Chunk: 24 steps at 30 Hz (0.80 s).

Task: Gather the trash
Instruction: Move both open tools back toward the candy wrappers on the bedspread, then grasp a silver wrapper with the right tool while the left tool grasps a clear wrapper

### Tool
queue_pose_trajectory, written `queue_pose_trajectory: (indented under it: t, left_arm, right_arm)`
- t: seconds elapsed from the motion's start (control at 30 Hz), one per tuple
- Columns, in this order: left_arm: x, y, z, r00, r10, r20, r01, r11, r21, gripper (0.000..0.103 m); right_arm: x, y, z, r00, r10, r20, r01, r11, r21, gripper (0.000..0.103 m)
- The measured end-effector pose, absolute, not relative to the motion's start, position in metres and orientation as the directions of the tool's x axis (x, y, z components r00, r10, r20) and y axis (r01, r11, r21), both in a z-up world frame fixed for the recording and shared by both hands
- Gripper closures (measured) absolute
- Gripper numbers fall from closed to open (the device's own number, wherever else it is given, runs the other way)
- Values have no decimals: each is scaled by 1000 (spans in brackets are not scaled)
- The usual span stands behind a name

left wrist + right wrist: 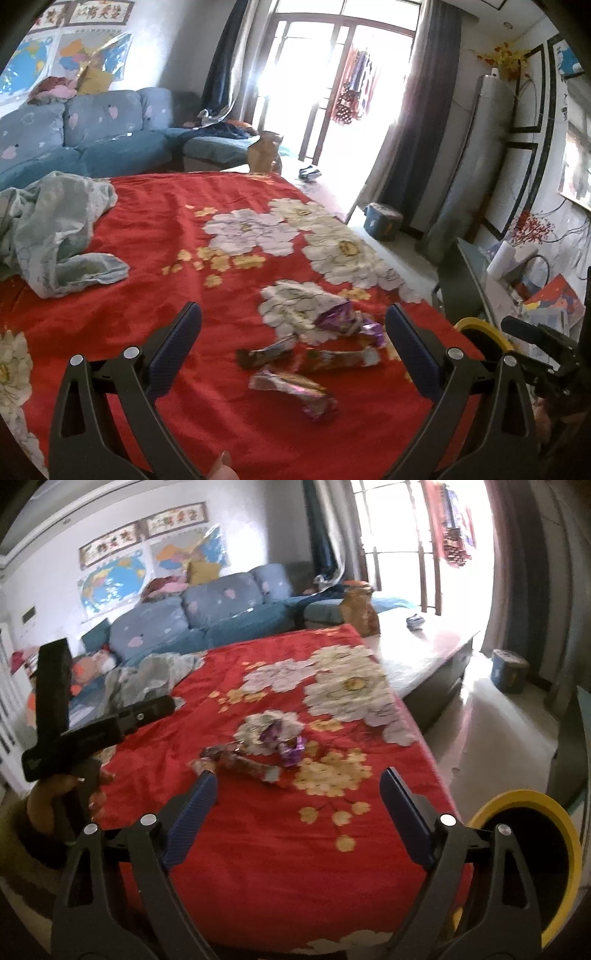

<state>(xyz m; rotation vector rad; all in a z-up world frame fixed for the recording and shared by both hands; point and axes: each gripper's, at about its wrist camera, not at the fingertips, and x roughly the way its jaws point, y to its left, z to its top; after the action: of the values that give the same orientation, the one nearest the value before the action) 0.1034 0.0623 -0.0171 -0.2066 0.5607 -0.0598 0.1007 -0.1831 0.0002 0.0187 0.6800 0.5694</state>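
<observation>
Wrappers [295, 373] lie scattered on the red table cover [184, 258]; with both left gripper [293, 332] and right gripper [297, 797] jaws released and empty, approach the nearest wrapper low, then carry it to the yellow-rimmed bin [546, 853].

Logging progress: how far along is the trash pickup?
Nothing looks collected yet. Left gripper and right gripper are both open and empty. Left: every wrapper on the red blanket still has to go into the yellow-rimmed bin.

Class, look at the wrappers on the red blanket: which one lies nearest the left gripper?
The purple-ended wrapper, lying alone between the left gripper's open fingers; the other wrappers lie clustered farther away, by the white flower print.
</observation>
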Motion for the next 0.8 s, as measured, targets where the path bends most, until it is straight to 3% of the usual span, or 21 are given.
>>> queue_pose_trajectory:
  t: [0.2,0.43,0.8]
  left_arm:
    - [100,82,-27,832,-107,-544,-21,975,-223,7]
    - [103,87,-48,793,-147,-591,-16,965,-263,9]
    - [114,77,-86,693,-308,-651,16,910,-414,42]
  right_arm:
    - [110,-160,-8,584,528,-617,-528,824,206,25]
    - [136,-146,-34,537,514,-669,-496,834,242,37]
    - [180,-136,-78,428,537,-727,-446,825,347,55]
